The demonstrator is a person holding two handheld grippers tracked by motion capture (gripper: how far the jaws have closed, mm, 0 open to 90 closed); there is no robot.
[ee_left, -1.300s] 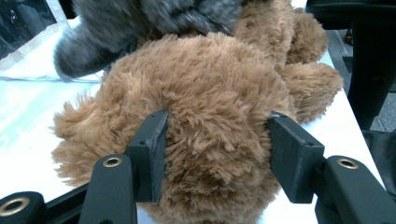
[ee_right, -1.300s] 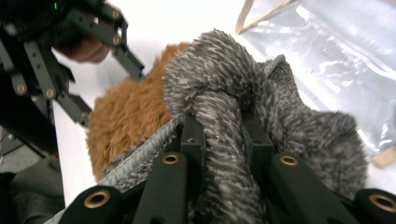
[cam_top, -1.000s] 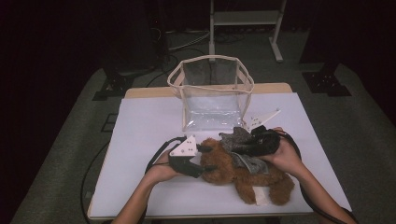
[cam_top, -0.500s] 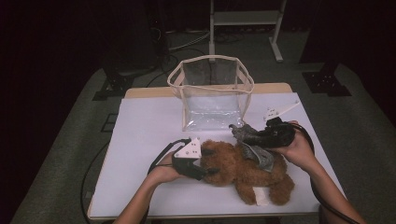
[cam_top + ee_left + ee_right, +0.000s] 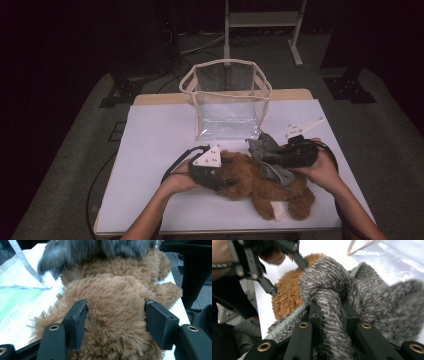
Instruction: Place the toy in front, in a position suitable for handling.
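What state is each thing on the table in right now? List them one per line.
Brown teddy bear: lying on the table, clamped by the left tool.
Grey fuzzy garment: bunched on the bear, pinched in the right tool.
Clear bag: upright, open at the top.

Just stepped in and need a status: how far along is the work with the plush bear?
Done: nothing clearly finished. In hand: the left tool clamps the brown plush bear; the right tool pinches its grey fuzzy cloth. Left: freeing the cloth; the clear plastic bag holds nothing visible.
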